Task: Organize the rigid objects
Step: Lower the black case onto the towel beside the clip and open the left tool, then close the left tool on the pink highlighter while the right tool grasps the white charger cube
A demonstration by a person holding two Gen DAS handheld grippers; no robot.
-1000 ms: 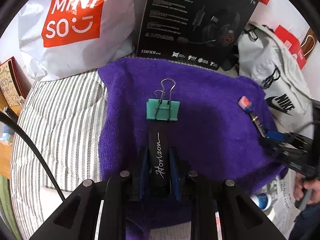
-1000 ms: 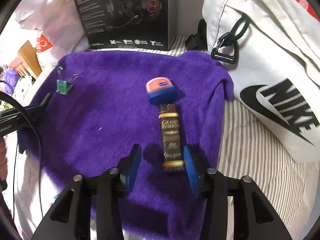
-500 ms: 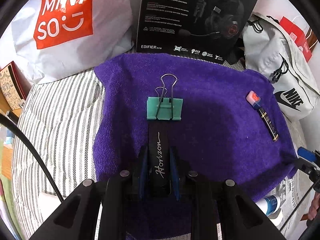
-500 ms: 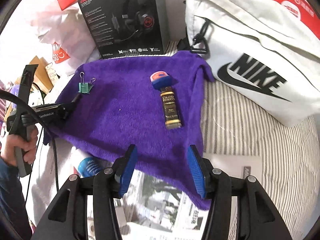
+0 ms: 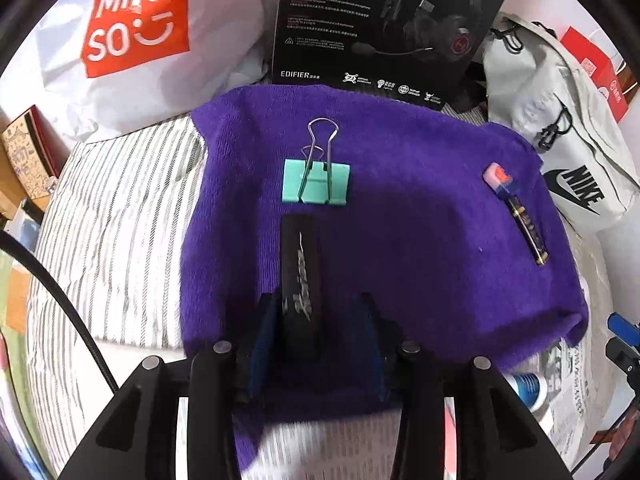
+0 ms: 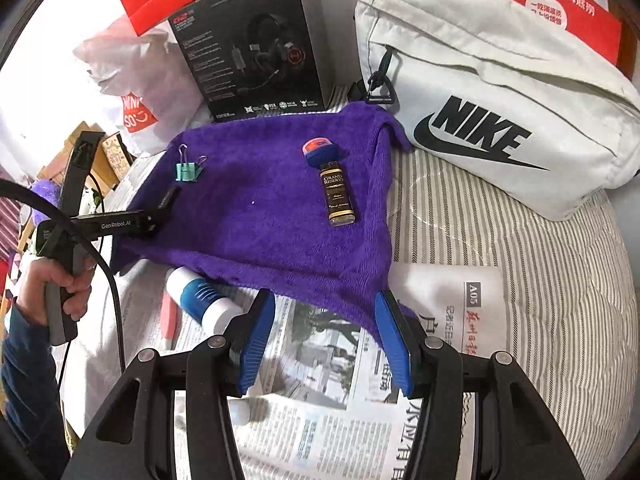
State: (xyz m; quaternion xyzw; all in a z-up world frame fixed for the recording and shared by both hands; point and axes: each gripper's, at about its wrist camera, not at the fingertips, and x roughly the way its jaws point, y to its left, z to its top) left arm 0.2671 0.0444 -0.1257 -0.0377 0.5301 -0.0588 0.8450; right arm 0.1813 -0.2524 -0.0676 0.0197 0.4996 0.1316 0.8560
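Three small rigid objects are seen on a purple terry towel [image 5: 420, 216] that is spread over a grey-and-white striped bed cover [image 5: 120, 216]. A mint-green binder clip with silver wire handles [image 5: 316, 186] lies toward the towel's far left part. A slim black bar with silver script lettering [image 5: 300, 276] lies just on the near side of the clip, apart from it, its near end between the blue pads of the left hand-held gripper [image 5: 316, 340]. The jaws of this hand-held gripper are opening; a gap is seen on the right side of the bar, while contact on the left side cannot be told. A small brown labelled bottle with a blue-and-pink cap [image 6: 334, 184] lies well to the right on the towel, cap pointing away.

The right hand-held gripper [image 6: 324, 340] is held open with nothing between its blue pads, above the towel's near edge and a spread newspaper [image 6: 344, 392]. A white-and-blue tube [image 6: 202, 300] is partly tucked under the towel's near edge. Behind the towel a black headset box [image 6: 256, 44], a white shopping bag with an orange logo [image 5: 136, 32] and a pale grey Nike bag [image 6: 492, 92] are seen. The left tool's handle is gripped by a person's hand [image 6: 60, 284].
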